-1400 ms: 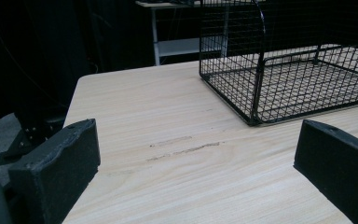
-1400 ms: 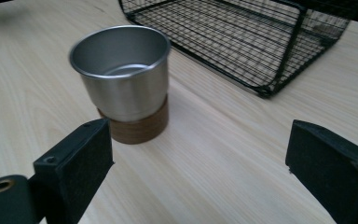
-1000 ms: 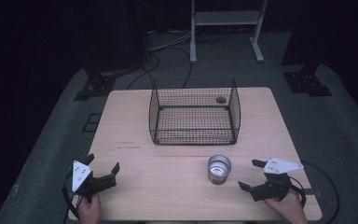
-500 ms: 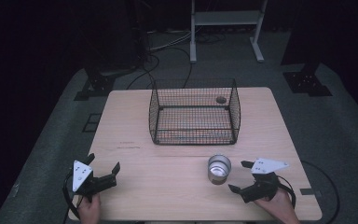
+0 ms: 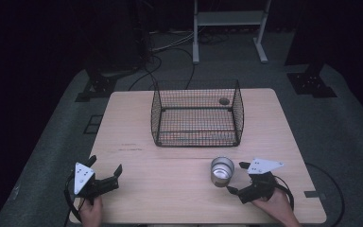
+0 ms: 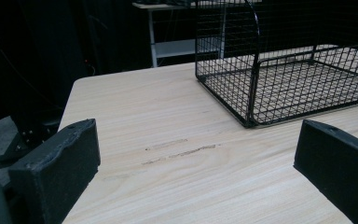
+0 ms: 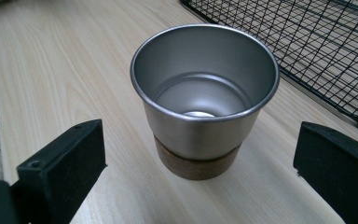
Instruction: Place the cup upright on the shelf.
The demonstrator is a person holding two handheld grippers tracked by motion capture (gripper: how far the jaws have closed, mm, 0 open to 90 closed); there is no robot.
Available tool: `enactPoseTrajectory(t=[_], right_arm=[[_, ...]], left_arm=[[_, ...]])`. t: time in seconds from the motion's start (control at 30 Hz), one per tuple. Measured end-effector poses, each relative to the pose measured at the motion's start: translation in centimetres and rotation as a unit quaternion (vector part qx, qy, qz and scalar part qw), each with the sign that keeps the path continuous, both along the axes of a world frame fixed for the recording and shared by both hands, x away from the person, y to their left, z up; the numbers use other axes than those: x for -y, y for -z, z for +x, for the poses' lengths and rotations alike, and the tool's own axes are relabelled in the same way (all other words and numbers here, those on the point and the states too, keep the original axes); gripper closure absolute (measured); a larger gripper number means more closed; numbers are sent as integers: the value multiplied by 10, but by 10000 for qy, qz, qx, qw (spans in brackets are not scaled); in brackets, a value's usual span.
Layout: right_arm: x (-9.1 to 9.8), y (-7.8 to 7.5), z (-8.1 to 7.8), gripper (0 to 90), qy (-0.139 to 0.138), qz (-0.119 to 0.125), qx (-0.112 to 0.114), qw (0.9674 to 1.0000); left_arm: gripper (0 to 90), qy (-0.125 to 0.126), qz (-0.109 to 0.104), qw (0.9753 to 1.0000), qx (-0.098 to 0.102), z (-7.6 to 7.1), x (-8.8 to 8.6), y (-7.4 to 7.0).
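Note:
A steel cup (image 5: 222,171) with a brown base stands upright and empty on the wooden table (image 5: 132,118), in front of a black wire basket (image 5: 197,113). My right gripper (image 5: 236,178) is just right of the cup, open. Its jaws have just been opening wider. In the right gripper view the cup (image 7: 205,107) stands close ahead of the right gripper (image 7: 200,140), untouched by either pad. My left gripper (image 5: 106,165) rests open near the table's front left corner. In its own view the left gripper (image 6: 198,140) has nothing between the jaws, and the basket (image 6: 284,70) stands ahead to the right.
Faint scratch marks (image 5: 127,147) cross the table in front of the basket. A round hole (image 5: 224,100) sits in the tabletop behind the basket. A white stand (image 5: 229,19) and dark stand feet (image 5: 312,82) are on the floor beyond the table.
My right gripper has moved left across the table, closer to the cup. The left gripper, cup and basket have stayed where they were.

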State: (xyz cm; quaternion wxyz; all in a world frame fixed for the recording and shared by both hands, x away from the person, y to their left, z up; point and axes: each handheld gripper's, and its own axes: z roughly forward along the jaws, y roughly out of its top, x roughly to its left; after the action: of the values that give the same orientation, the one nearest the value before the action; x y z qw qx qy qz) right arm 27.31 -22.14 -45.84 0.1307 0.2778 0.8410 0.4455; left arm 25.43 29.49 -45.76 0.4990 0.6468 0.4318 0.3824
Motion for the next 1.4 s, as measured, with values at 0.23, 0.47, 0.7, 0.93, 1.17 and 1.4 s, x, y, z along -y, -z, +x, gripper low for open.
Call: enactPoseTrajectory(t=[0.23, 0.47, 0.7, 0.93, 1.17, 1.4], right_arm=[[-8, -2, 4, 15, -14, -78, -26, 10000], [-14, -1, 10, 15, 3, -190, -51, 9998], [-21, 1, 14, 15, -39, -300, -61, 9995], [-27, 3, 19, 15, -51, -373, -73, 9993], [-31, 5, 24, 16, -42, -396, -86, 9992], [-34, 6, 26, 125, -58, -388, -130, 9991]], left_arm=[[0, 9, -2, 10000, 0, 0, 0, 0], [0, 10, -4, 10000, 2, 0, 1, 0], [0, 20, 1, 10000, -5, 1, 1, 0], [0, 24, 10, 10000, -11, 1, 2, 0], [0, 25, 11, 10000, -11, 1, 2, 0], [0, 21, 15, 10000, -21, 1, 2, 0]])
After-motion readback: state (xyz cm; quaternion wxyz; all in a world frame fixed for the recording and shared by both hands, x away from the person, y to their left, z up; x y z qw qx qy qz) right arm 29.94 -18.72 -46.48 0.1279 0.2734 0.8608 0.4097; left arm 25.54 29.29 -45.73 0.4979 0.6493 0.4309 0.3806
